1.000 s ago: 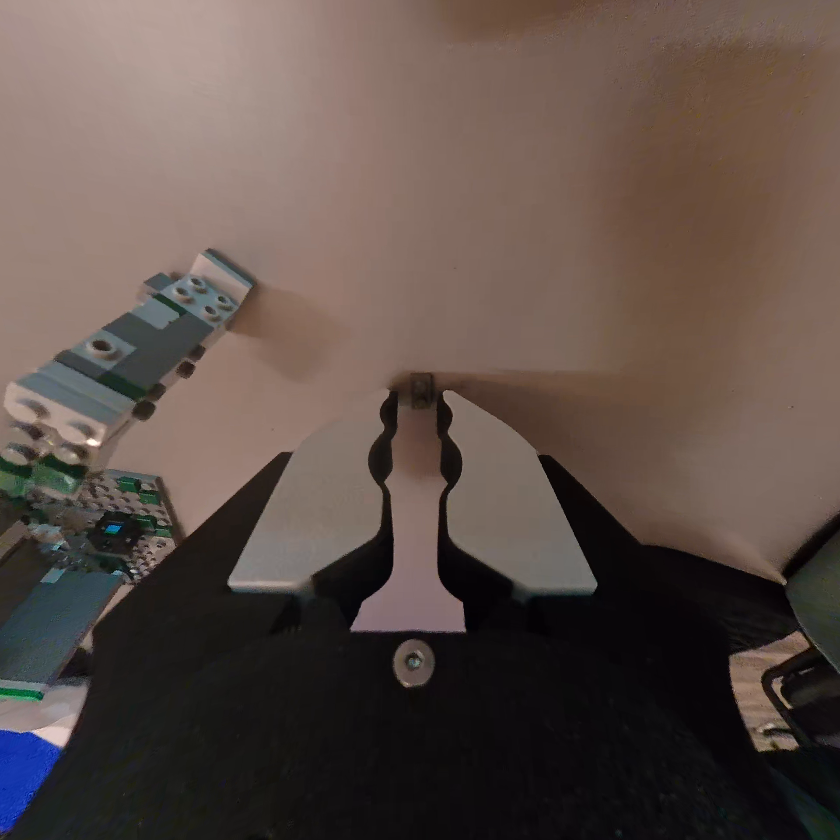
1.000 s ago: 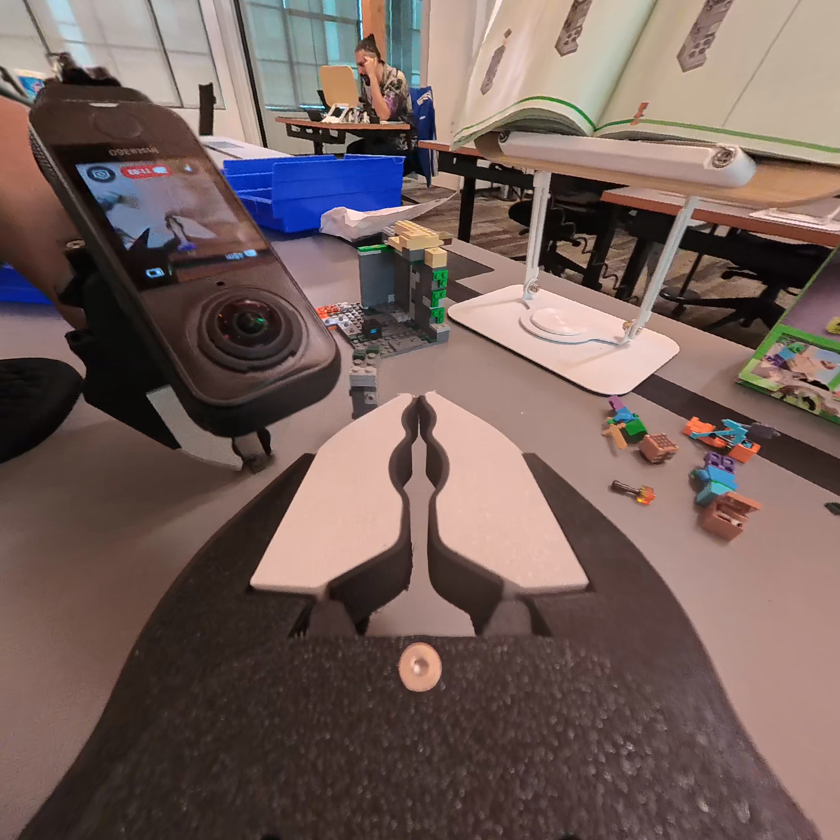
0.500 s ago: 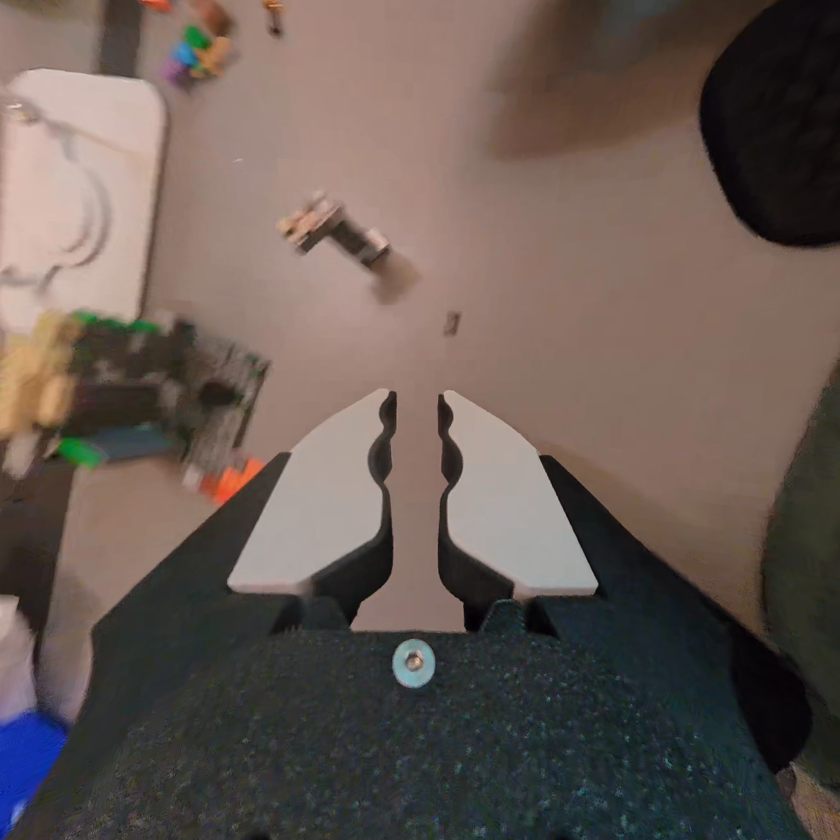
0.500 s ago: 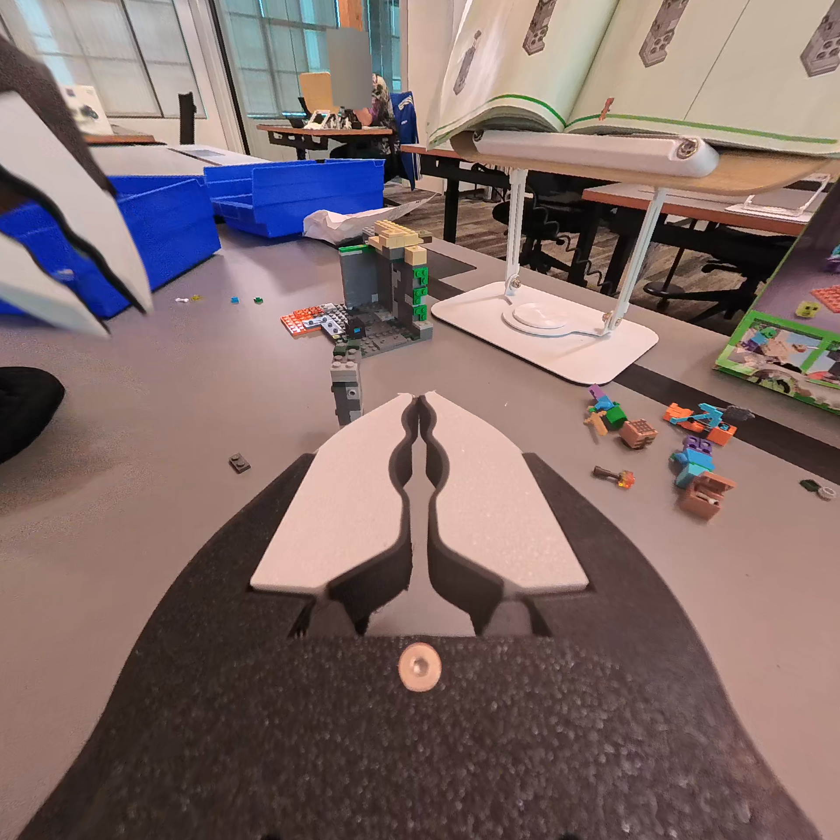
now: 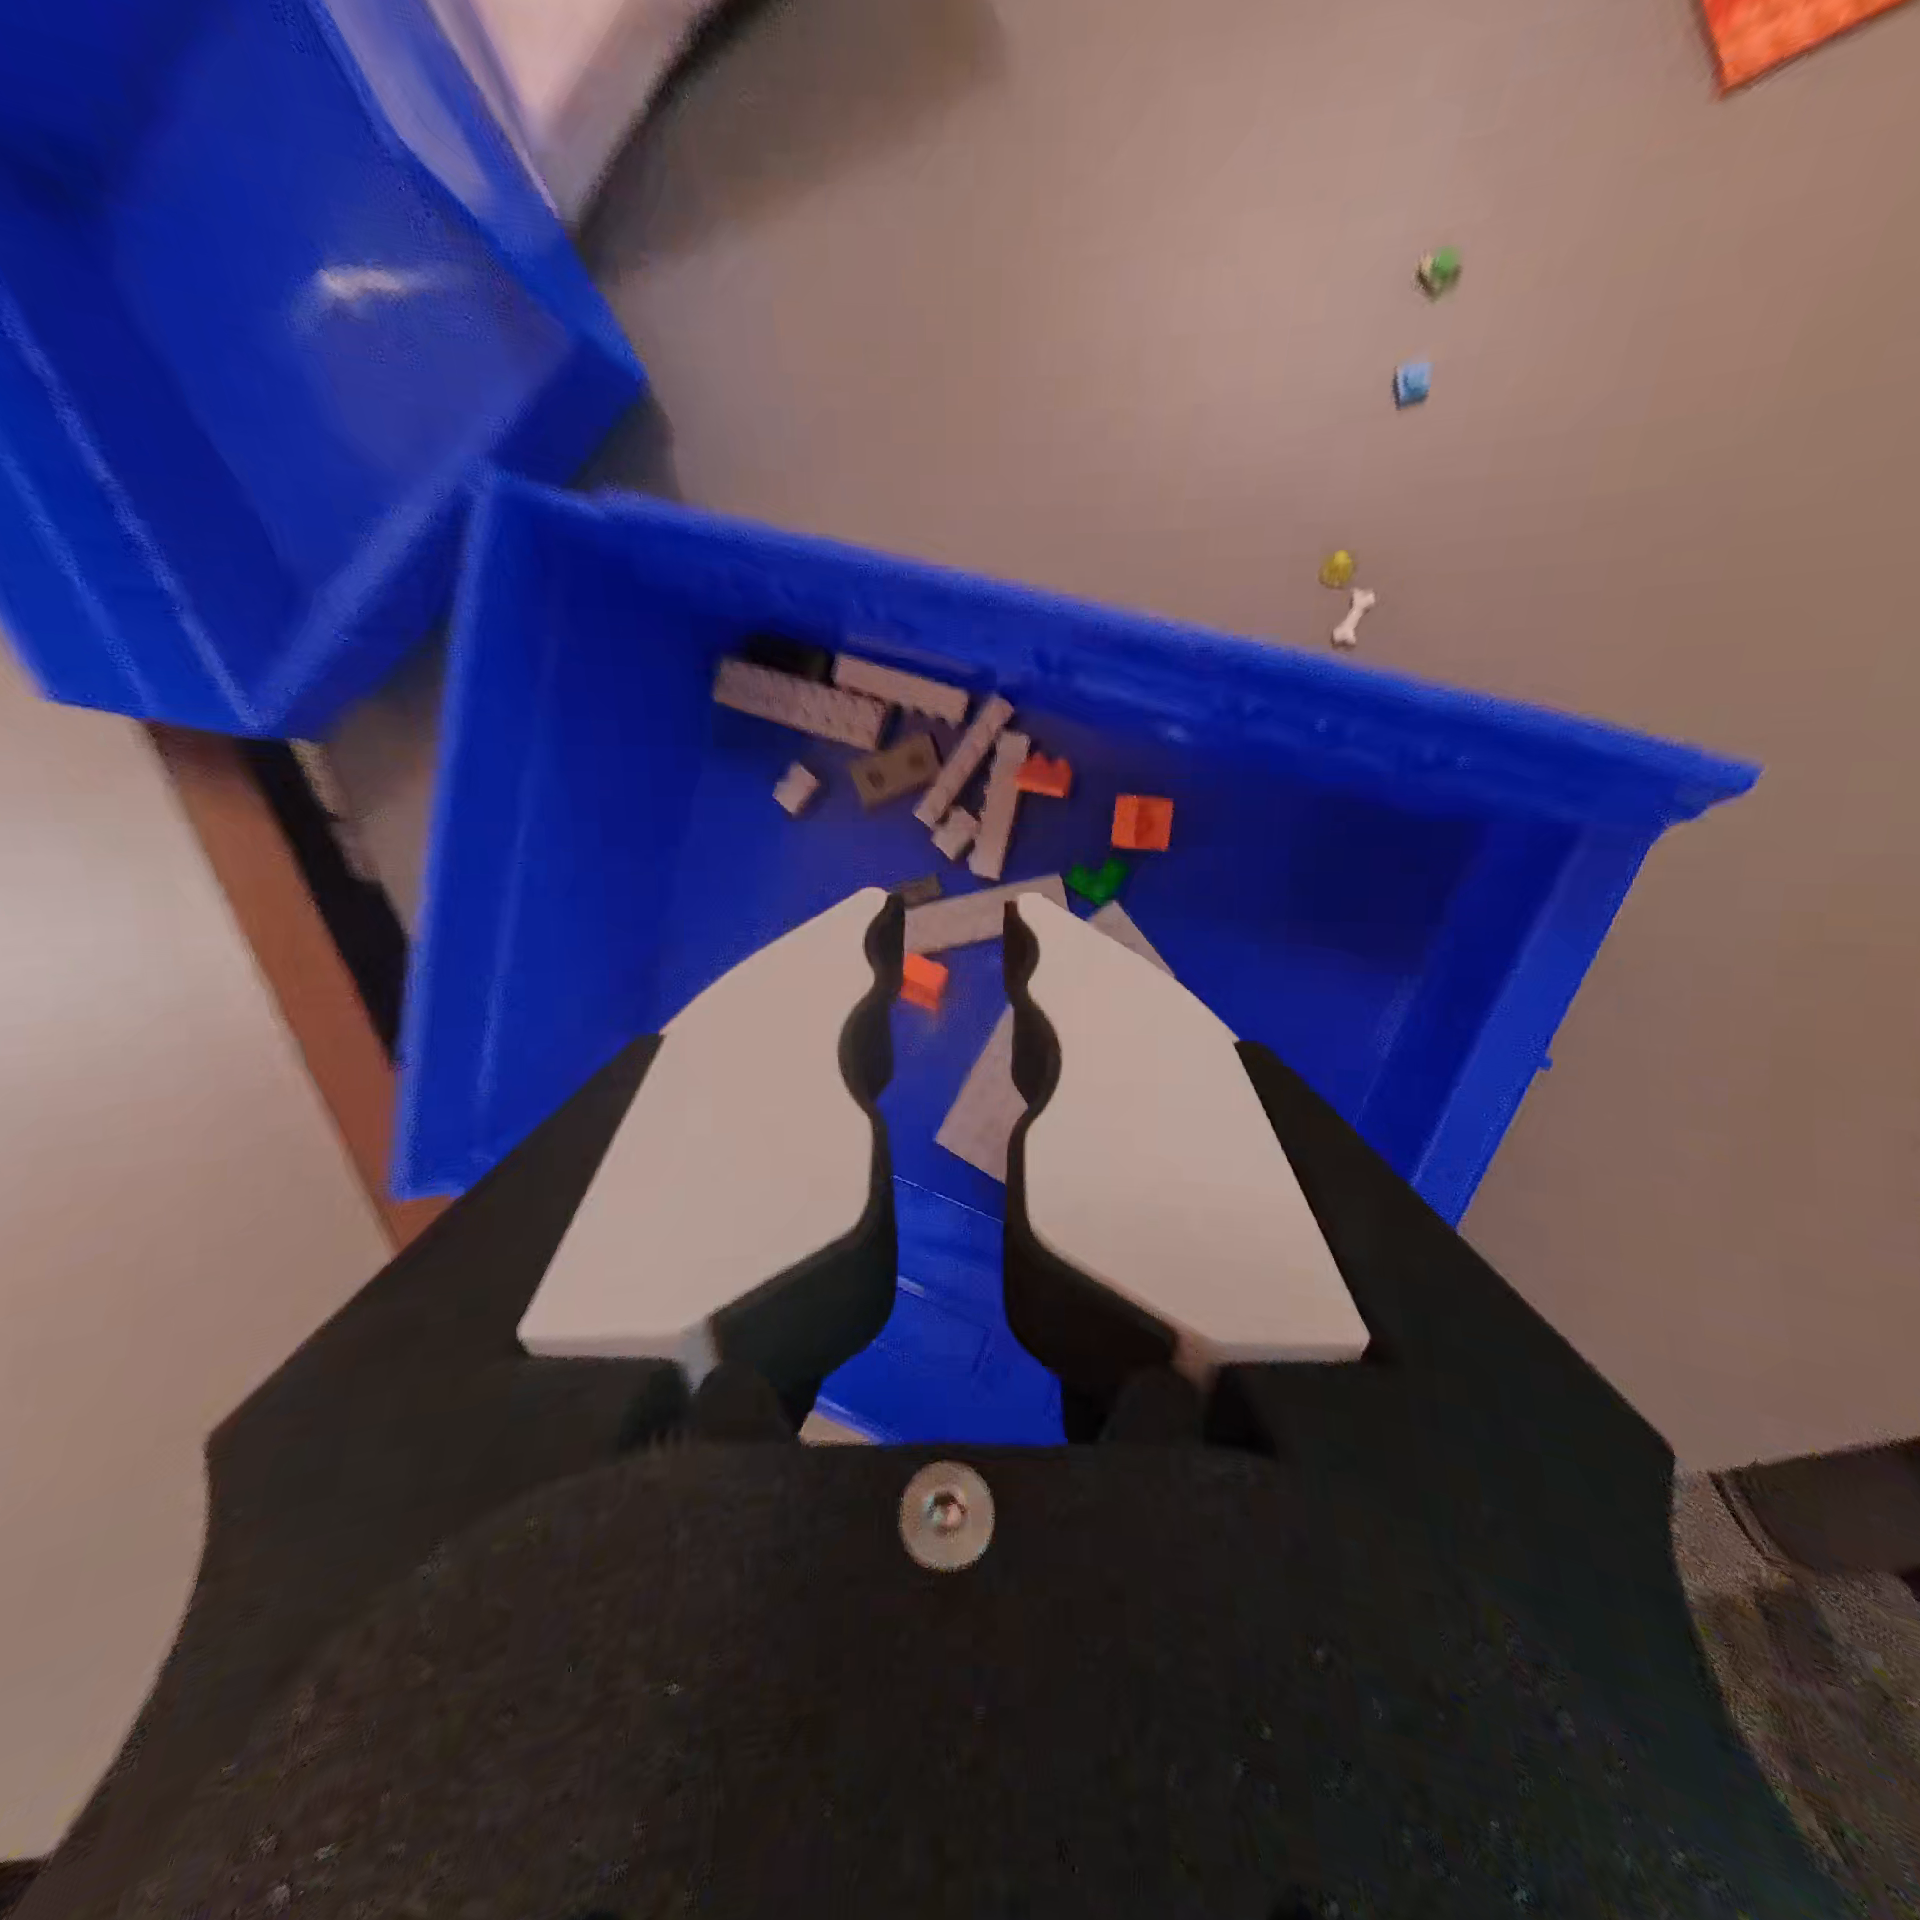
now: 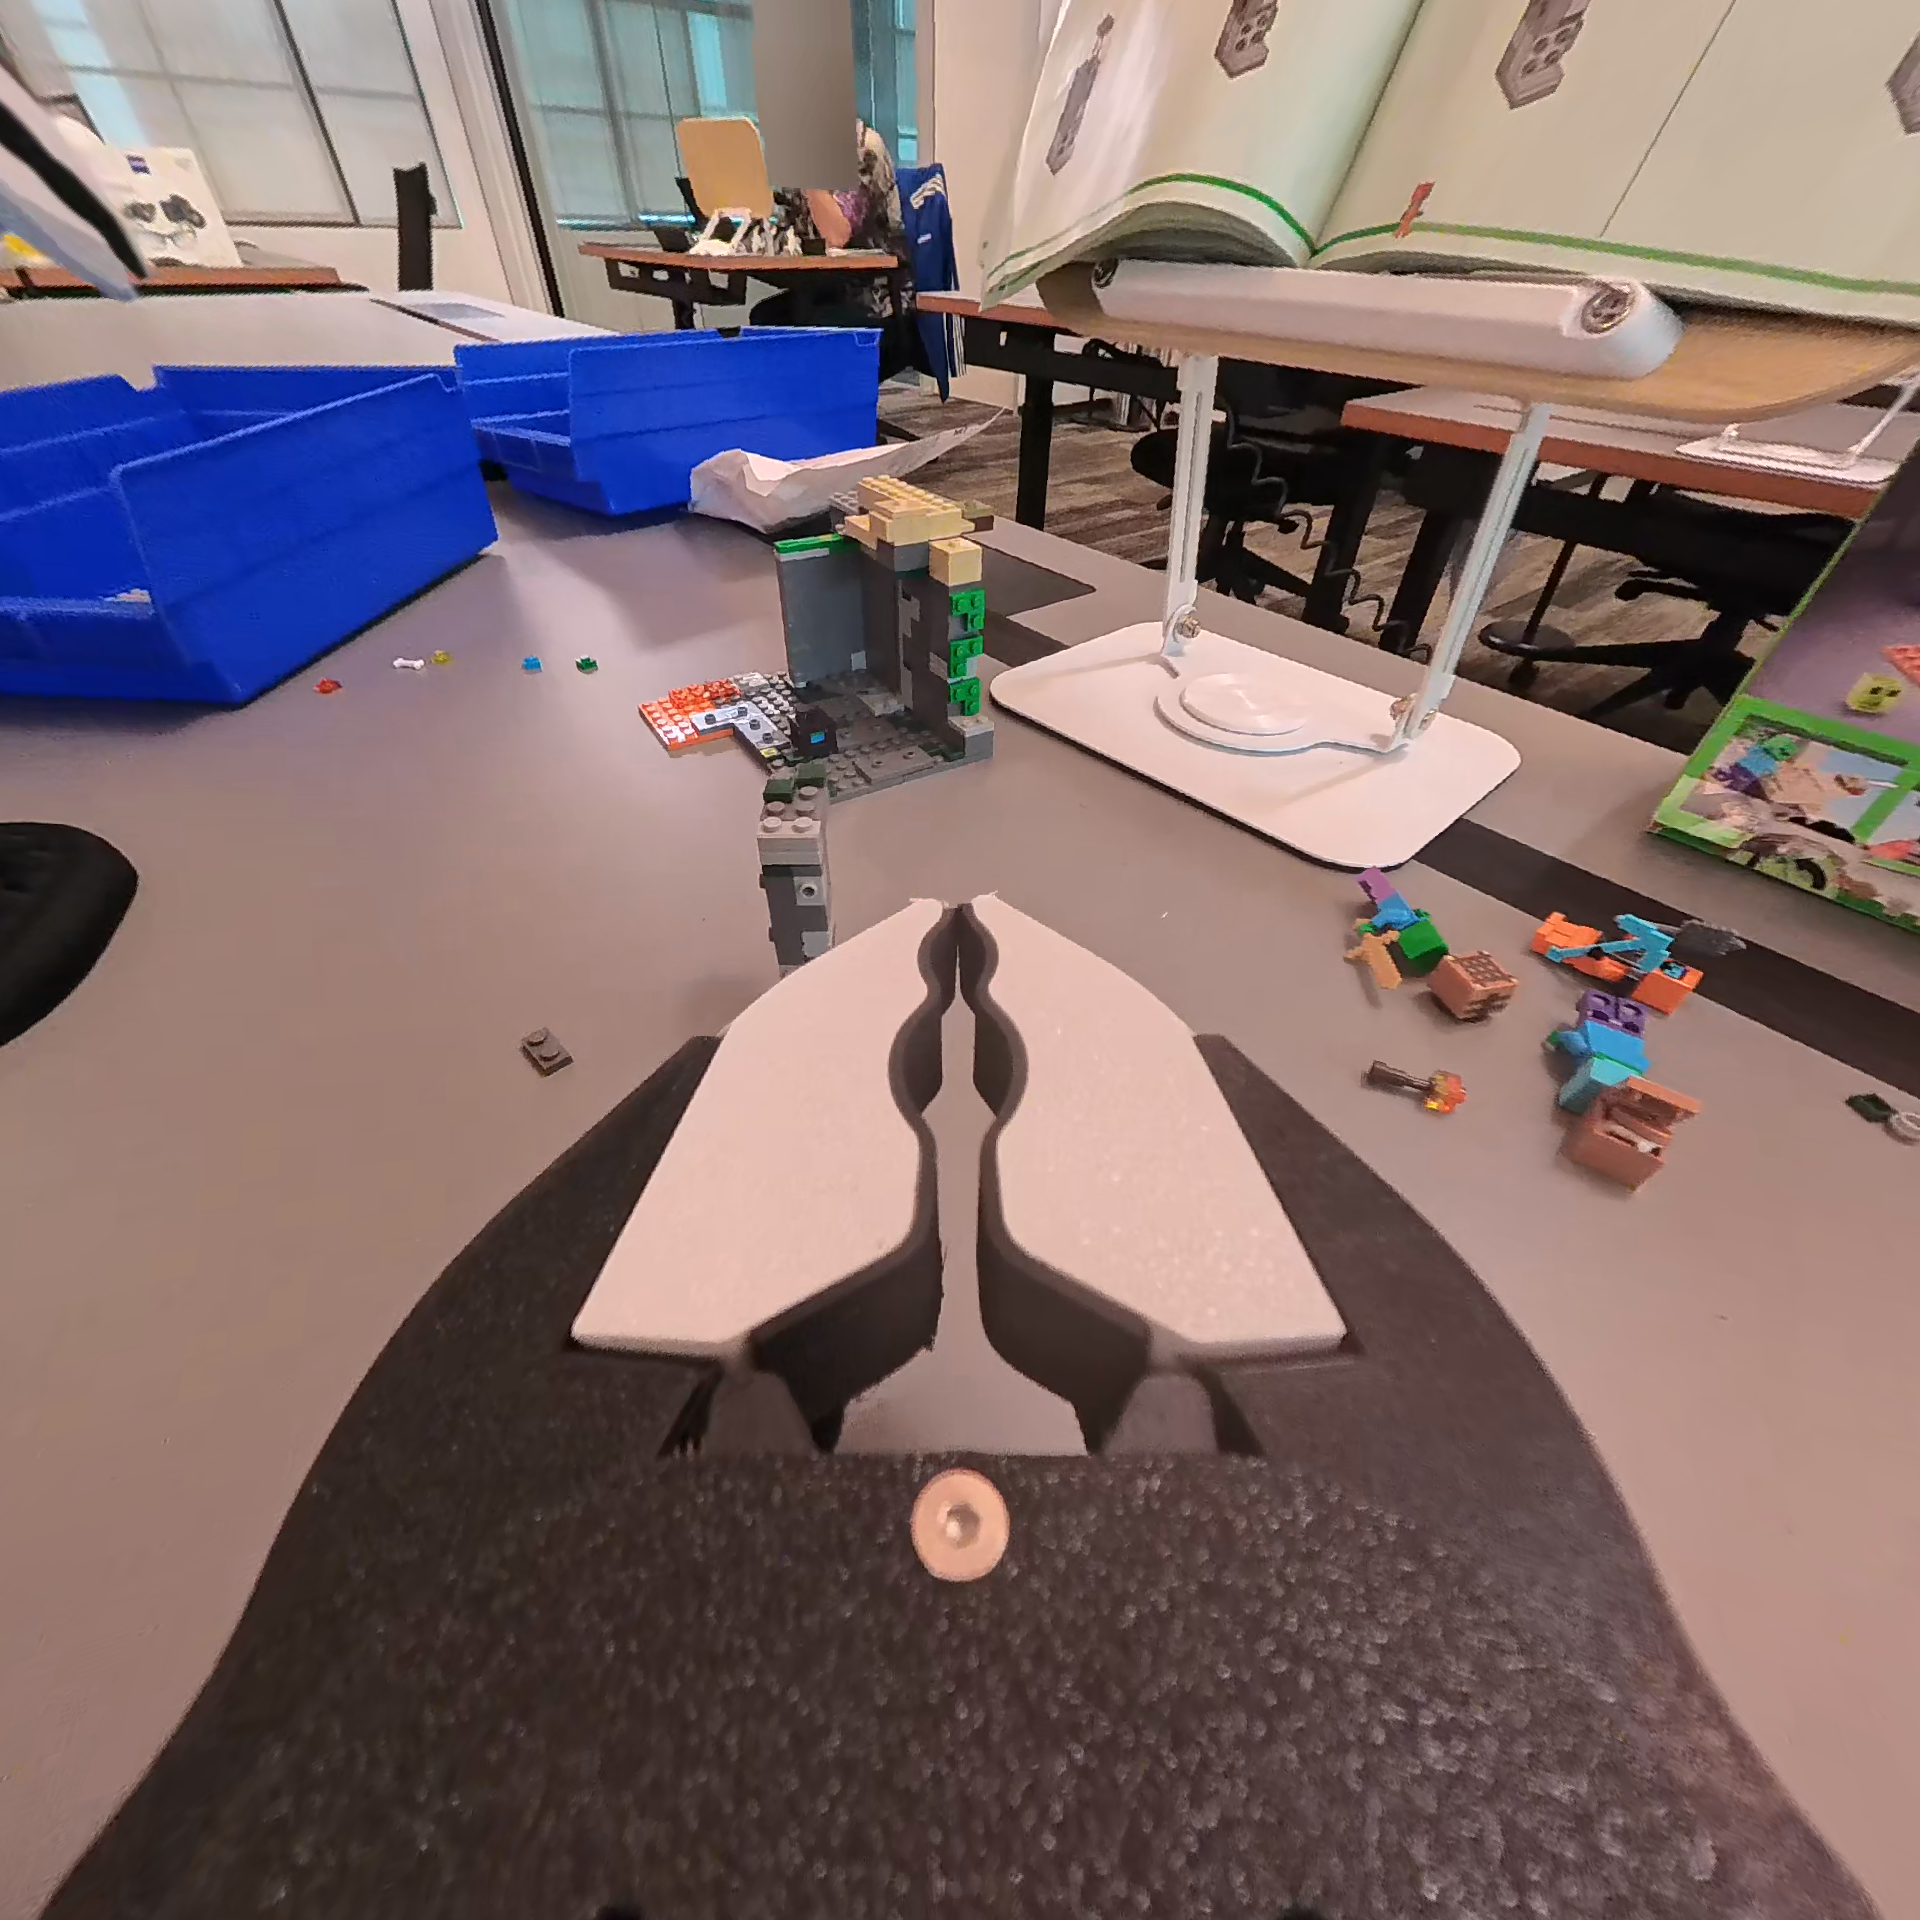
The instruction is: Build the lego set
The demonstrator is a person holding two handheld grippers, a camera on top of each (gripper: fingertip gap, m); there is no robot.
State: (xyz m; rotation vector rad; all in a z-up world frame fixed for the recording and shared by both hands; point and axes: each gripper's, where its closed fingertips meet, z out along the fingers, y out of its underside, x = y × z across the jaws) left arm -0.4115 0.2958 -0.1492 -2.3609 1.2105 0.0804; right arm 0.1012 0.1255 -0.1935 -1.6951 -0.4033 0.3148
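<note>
Over the blue parts bin (image 5: 582,862) now: you've swung your left gripper (image 5: 948,906) off the bench, jaws spread, empty; right gripper (image 6: 954,908) pressed together. Next-piece pick.

- The left gripper (image 5: 948,914) has a big black body with a rough, bumpy skin.
- Its two fingers (image 5: 748,1122) are flat and light grey on top, with wavy black inner edges.
- One round silver screw (image 5: 945,1523) sits in the middle of the body.
- The right gripper (image 6: 956,912) looks the same: black, bumpy, grey fingers (image 6: 1122,1164), one silver screw (image 6: 958,1527).
</note>
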